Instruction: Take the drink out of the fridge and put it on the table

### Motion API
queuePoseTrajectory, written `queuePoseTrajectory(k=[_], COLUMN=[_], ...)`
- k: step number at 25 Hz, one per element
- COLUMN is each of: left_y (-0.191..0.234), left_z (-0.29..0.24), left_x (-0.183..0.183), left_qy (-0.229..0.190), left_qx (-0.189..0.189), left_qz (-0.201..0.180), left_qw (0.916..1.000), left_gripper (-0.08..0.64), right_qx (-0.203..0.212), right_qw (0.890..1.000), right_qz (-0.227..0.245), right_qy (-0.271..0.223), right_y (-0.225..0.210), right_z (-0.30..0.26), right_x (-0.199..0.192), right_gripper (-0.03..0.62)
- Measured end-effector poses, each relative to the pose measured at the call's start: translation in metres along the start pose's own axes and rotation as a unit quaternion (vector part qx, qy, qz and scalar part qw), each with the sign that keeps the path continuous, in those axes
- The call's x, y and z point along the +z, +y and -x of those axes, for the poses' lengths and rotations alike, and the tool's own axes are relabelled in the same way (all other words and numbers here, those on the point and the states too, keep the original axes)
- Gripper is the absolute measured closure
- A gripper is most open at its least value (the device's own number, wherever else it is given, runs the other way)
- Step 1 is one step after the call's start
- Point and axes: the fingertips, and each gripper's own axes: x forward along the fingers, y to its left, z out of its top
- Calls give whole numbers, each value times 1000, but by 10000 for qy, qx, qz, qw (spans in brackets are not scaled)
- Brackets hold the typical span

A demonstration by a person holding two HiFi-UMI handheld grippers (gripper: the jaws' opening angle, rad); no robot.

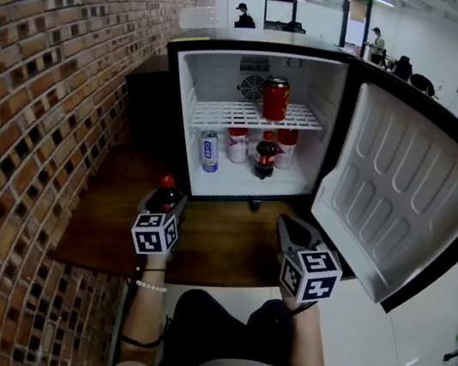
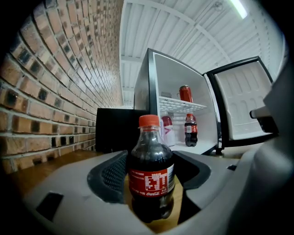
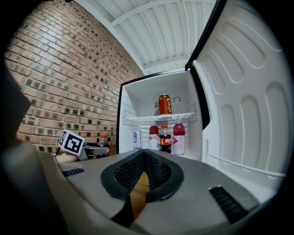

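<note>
A small cola bottle (image 2: 151, 176) with a red cap and red label stands upright between the jaws of my left gripper (image 2: 151, 183), whose pads press on both its sides. Its base is low over the wooden table (image 1: 106, 224), left of the fridge; whether it touches the wood I cannot tell. In the head view the same bottle (image 1: 165, 194) pokes up ahead of the left gripper (image 1: 169, 203). My right gripper (image 1: 287, 224) is shut and holds nothing, pointing at the open fridge (image 1: 196, 88). From the right gripper view the jaws (image 3: 144, 158) meet at their tips.
Inside the fridge a red can (image 1: 276, 98) stands on the wire shelf, with another cola bottle (image 1: 265, 159), two pink bottles (image 1: 238, 145) and a white can (image 1: 210, 150) below. The door (image 1: 403, 183) swings wide to the right. A brick wall (image 1: 19, 126) runs along the left; a black box (image 1: 151, 104) sits behind.
</note>
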Motion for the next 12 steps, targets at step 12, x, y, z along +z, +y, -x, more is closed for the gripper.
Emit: queuePoseTrajectory(k=[12], left_y=[0], left_z=[1], left_x=[-12], left_qy=[-64], left_qx=[67], left_qz=[-99], left_qw=[9999], left_gripper=[253], right_qx=[-56], right_qw=[10000], right_qz=[-7], right_qy=[8], right_y=[-5], right_z=[1], right_x=[-1], right_gripper=[580])
